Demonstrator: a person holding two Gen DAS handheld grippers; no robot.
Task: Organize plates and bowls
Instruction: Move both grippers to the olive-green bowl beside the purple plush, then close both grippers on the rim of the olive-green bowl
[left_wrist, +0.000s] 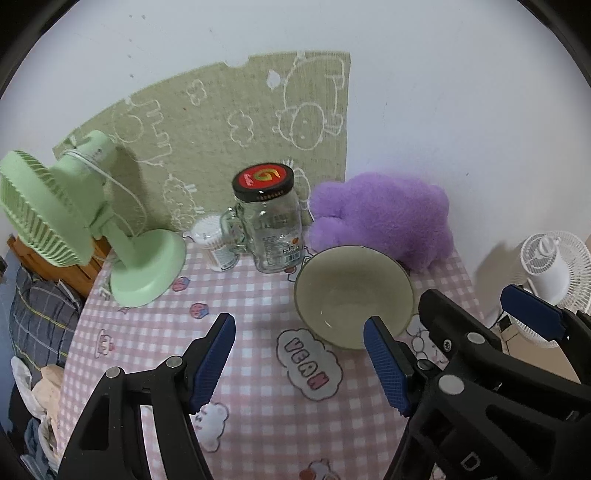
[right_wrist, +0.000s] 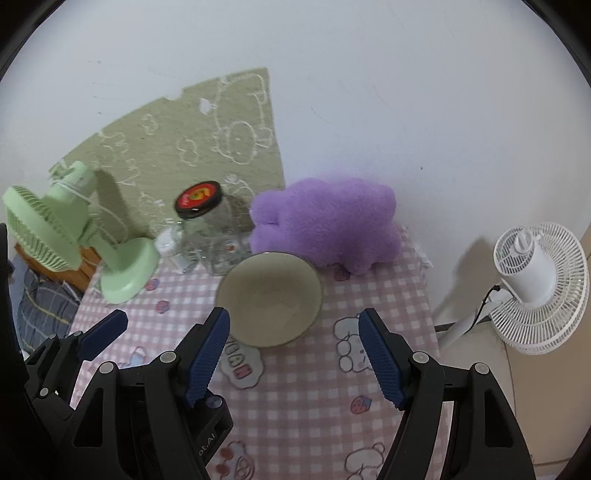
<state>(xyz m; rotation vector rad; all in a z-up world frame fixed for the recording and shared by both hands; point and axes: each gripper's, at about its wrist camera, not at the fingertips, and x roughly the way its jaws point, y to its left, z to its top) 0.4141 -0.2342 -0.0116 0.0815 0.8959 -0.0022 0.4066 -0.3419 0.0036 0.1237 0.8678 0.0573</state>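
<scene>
One bowl (left_wrist: 352, 295) is the only dish in sight, a pale, empty one standing upright on the pink checked counter (left_wrist: 258, 387), just in front of the purple plush cushion (left_wrist: 384, 218) at its 1 o'clock and near the lidded glass jar (left_wrist: 275, 225) at its 10 o'clock. Both tools hang above the cloth, short of it, tilted downward: the left tool (left_wrist: 299, 362) has its jaws well apart with nothing between them, and the right tool (right_wrist: 293, 360) likewise stands wide and empty, the bowl's near rim showing between its pads from above. To take the bowl well, I judge one tool should come down over the near rim at 6 o'clock, one pad inside and one outside, and close gently, since glazed ware may slip. Room is open on the cloth at 6 and 7 o'clock; the green fan (left_wrist: 110, 236) crowds 9 o'clock, and the counter's right edge drops off near 3 o'clock, beside the white fan (right_wrist: 535, 280).
</scene>
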